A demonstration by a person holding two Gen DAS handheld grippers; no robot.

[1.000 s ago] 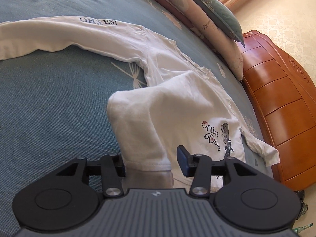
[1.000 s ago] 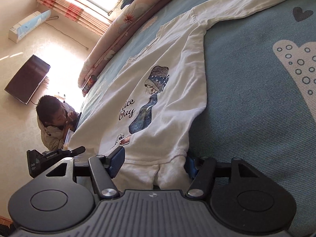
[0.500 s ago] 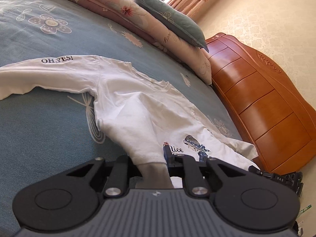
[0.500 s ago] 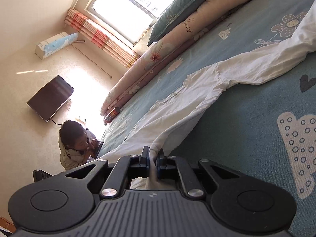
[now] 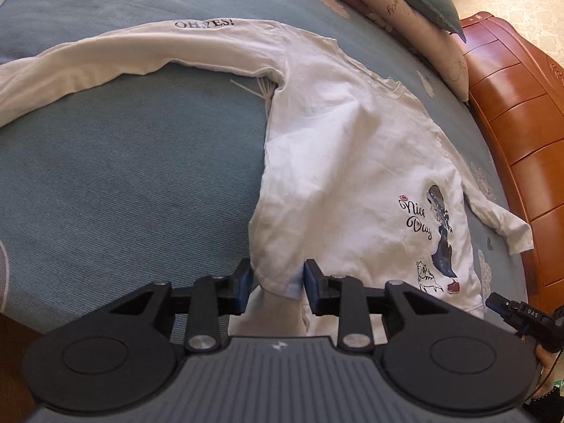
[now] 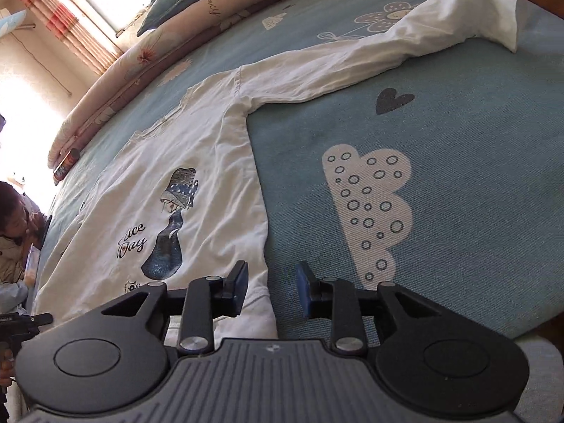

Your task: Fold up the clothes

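Shirt: while both my grippers hung over its hem, the white long-sleeved shirt (image 5: 345,162) lay flat on the blue bedspread (image 5: 123,176), print side up, collar away from me and hem nearest.
Long axis: it ran from hem to collar, straight ahead of both tools; the sleeves stretched out to either side.
Left gripper (image 5: 276,283): its jaws were opening, the hem corner between the pads but not clearly pinched.
Right gripper (image 6: 269,287): its jaws were opening too, astride the shirt's side edge, with cloth under one pad only.
Nearer hand: each sat at its own hem corner, neither closer.
Next move: I judged the fold would carry the hem forward toward the collar.
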